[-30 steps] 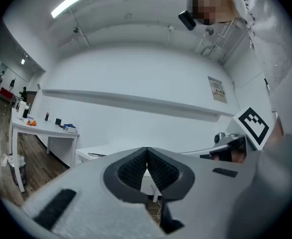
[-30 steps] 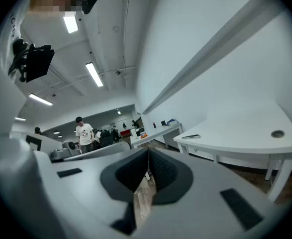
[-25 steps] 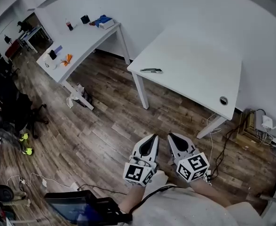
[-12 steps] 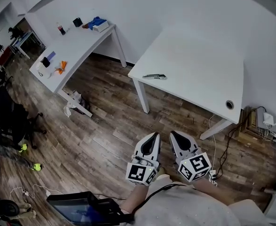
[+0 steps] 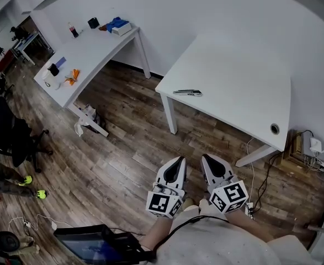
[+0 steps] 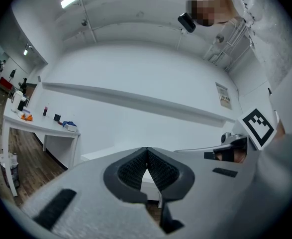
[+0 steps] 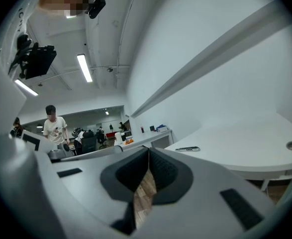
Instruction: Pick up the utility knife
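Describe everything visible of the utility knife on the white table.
The utility knife is a slim, elongated object, dark with paler grey patches. It lies flat on the white table, close to the table's left front corner as the head view shows it, just inside the edge. Only the table top touches it, and nothing lies beside it. It is too small here to tell whether the blade is out or what the body is made of.

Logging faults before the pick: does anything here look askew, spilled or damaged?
Nothing stands out. The utility knife lies flat near the white table's edge. The left gripper and right gripper are shut, empty and short of the table.
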Demonstrator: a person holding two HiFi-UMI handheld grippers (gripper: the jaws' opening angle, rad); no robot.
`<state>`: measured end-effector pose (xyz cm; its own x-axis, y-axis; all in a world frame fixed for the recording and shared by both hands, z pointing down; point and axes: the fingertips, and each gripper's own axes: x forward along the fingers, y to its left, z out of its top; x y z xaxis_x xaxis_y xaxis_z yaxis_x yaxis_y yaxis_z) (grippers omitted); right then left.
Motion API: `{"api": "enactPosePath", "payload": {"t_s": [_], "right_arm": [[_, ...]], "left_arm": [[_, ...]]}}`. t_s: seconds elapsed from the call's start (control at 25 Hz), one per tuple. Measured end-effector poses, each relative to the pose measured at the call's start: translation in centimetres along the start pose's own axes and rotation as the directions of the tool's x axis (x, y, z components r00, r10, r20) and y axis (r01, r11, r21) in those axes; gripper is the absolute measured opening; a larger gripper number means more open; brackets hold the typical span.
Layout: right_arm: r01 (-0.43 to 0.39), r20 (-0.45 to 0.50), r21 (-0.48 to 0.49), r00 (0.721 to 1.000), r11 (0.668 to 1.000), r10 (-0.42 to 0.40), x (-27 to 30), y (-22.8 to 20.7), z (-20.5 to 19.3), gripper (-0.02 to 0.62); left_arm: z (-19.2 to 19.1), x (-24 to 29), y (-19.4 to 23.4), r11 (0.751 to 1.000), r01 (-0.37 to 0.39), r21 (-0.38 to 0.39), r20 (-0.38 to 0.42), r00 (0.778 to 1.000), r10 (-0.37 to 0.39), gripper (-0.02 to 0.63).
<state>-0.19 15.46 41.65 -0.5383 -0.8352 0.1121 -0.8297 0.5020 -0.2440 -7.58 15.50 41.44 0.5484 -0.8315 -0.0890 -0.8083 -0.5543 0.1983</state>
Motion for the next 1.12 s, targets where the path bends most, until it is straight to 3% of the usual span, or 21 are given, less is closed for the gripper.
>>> {"api": "enactPosePath", "payload": {"t_s": [0.32,0.56,1.12], "right_arm": [[0.0,0.006,0.01,1.0,1.0,0.0,1.0,-1.0,0.4,0.008],[-0.046,0.004,0.002,0.999,0.999,0.046,3.3,-1.4,0.8,0.008],[-0.06,-0.022,0.026,0.998,0.998,0.06,10.3,-8.7,1.9,0.008]], "left_arm": [[0.0,0.7,1.1,1.0,-0.027,-0.01,0.01,1.0,0.027,0.008],[0.0,2.2,2.5,0.999,-0.046,-0.006,0.017,0.999,0.046,0.008],[-1.0,11.9,5.6,0.998,-0.063,0.005,-0.013,0.998,0.063,0.008]]}}
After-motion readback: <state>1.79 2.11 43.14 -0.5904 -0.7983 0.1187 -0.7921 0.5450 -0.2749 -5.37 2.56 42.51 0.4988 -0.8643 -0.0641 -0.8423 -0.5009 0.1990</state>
